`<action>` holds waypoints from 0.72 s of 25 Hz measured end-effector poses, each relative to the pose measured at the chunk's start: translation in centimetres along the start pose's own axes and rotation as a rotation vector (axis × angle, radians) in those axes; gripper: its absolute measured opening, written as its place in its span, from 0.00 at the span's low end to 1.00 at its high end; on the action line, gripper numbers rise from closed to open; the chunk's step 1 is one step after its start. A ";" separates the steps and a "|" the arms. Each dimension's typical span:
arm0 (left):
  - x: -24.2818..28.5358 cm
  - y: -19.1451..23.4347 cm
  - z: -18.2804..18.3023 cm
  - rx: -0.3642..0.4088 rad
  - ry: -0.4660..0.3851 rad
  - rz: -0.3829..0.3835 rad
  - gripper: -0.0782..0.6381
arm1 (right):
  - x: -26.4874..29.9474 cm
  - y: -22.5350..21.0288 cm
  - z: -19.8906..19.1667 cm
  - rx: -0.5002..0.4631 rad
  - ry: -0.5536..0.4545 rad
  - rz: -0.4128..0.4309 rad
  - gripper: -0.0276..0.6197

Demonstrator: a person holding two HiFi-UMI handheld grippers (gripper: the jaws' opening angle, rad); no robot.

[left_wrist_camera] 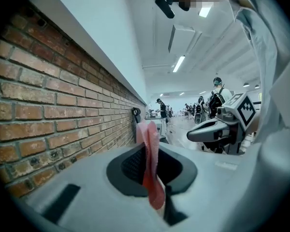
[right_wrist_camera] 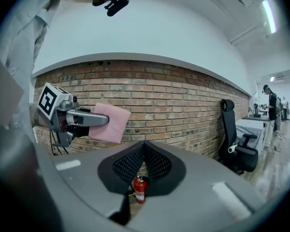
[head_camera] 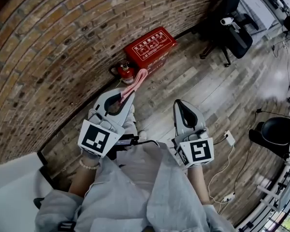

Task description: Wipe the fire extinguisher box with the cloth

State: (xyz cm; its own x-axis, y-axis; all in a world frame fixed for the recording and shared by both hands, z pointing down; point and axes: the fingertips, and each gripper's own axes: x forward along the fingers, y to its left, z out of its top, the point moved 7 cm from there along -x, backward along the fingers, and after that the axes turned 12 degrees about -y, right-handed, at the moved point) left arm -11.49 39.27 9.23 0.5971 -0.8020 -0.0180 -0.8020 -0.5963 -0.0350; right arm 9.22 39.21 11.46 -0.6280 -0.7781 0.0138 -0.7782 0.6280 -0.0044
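Note:
The red fire extinguisher box (head_camera: 150,46) lies on the wood floor against the brick wall. A small red fire extinguisher (head_camera: 127,72) (right_wrist_camera: 139,190) stands beside it. My left gripper (head_camera: 127,94) (left_wrist_camera: 147,151) is shut on a pink cloth (head_camera: 136,83) (left_wrist_camera: 151,163), which sticks out past the jaws toward the box, well above it. The right gripper view shows the same cloth (right_wrist_camera: 109,123) flat against the wall's background. My right gripper (head_camera: 179,102) (right_wrist_camera: 144,148) hangs to the right, shut, its mesh pads together with nothing between them.
The brick wall (head_camera: 48,47) curves along the left. A black office chair (head_camera: 232,23) (right_wrist_camera: 234,146) stands to the right of the box. Cables and a power strip (head_camera: 229,137) lie on the floor at the right. People stand far off in the room.

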 end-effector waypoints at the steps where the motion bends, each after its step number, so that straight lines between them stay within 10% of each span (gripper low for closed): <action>1: 0.5 0.3 -0.1 -0.002 -0.001 -0.008 0.12 | 0.3 -0.2 0.0 -0.001 0.003 -0.007 0.05; 18: 12.8 12.7 0.7 0.012 -0.044 -0.177 0.12 | 14.0 -6.2 2.9 -0.039 -0.030 -0.162 0.05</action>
State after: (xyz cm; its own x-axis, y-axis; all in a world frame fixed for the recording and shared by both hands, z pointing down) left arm -14.02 21.51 7.86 0.7294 -0.6819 -0.0540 -0.6841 -0.7275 -0.0533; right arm 5.25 24.38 8.83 -0.4950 -0.8687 -0.0189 -0.8686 0.4942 0.0346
